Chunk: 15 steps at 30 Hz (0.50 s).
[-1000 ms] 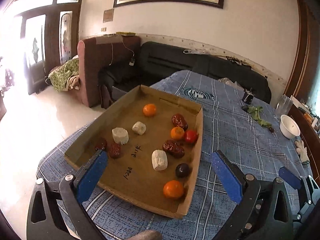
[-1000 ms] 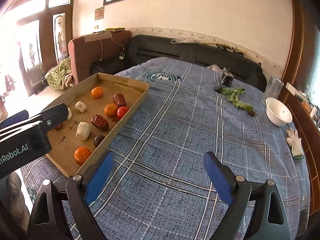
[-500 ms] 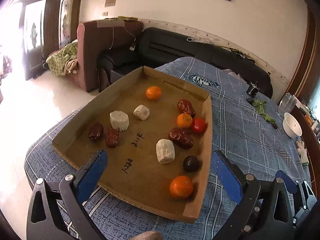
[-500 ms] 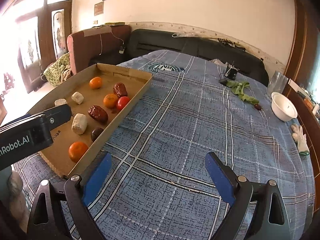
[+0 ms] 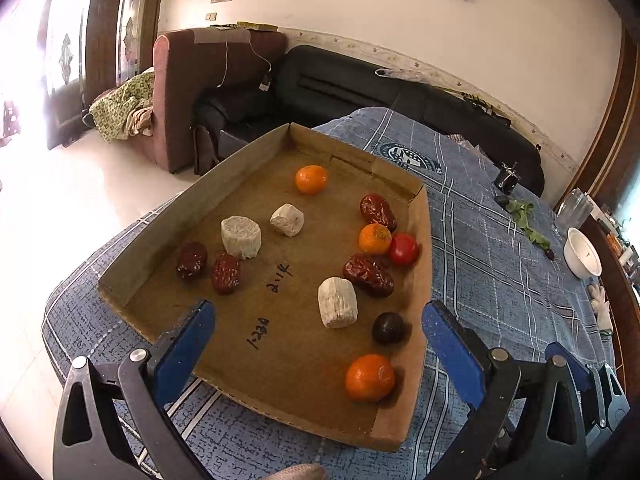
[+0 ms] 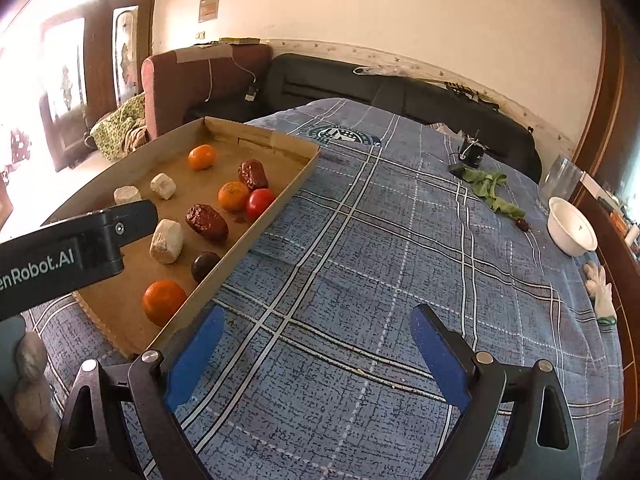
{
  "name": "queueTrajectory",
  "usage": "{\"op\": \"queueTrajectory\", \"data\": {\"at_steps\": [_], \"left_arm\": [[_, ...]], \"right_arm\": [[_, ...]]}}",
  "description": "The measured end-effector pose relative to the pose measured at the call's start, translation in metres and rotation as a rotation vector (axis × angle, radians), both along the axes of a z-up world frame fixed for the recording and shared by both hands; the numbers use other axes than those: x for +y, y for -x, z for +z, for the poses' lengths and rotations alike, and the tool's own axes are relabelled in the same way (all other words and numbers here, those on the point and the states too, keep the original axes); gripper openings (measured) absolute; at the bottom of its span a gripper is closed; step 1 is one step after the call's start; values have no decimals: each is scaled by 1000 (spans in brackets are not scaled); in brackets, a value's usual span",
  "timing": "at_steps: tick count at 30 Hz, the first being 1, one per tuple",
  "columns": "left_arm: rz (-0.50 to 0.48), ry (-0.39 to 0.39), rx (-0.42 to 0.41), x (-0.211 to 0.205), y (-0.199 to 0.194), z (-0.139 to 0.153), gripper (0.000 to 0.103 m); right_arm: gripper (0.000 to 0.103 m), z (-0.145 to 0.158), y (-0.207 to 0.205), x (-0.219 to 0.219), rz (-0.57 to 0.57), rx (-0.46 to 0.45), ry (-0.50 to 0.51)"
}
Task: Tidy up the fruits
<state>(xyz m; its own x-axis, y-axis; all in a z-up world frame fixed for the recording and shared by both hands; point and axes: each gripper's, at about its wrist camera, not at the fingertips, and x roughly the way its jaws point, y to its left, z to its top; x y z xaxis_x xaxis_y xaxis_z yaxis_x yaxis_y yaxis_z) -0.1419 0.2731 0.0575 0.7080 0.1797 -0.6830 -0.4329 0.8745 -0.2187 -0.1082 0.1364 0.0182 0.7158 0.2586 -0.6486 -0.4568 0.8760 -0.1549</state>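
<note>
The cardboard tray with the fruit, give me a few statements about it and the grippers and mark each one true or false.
1. Three oranges lie in the cardboard tray. True; one is the near orange.
2. The left gripper is shut on a fruit. False: it is open and holds nothing.
3. The red tomato touches an orange. True.
4. The white bowl sits inside the tray. False: it stands on the blue cloth, far from the tray.
5. The right gripper hovers over the cloth, open. True.
</note>
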Motion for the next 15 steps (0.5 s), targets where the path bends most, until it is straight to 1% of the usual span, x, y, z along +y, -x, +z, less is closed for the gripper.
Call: {"op": "queueTrajectory", "data": {"at_steps": [5,15], "left_arm": [[8,1,-3,2,3,1,103],[-6,6,-8,-3,8,1,103]], "right_arm": [[97,1,2,0,6,0,-6],[97,0,10,5,24,-1,4]]}}
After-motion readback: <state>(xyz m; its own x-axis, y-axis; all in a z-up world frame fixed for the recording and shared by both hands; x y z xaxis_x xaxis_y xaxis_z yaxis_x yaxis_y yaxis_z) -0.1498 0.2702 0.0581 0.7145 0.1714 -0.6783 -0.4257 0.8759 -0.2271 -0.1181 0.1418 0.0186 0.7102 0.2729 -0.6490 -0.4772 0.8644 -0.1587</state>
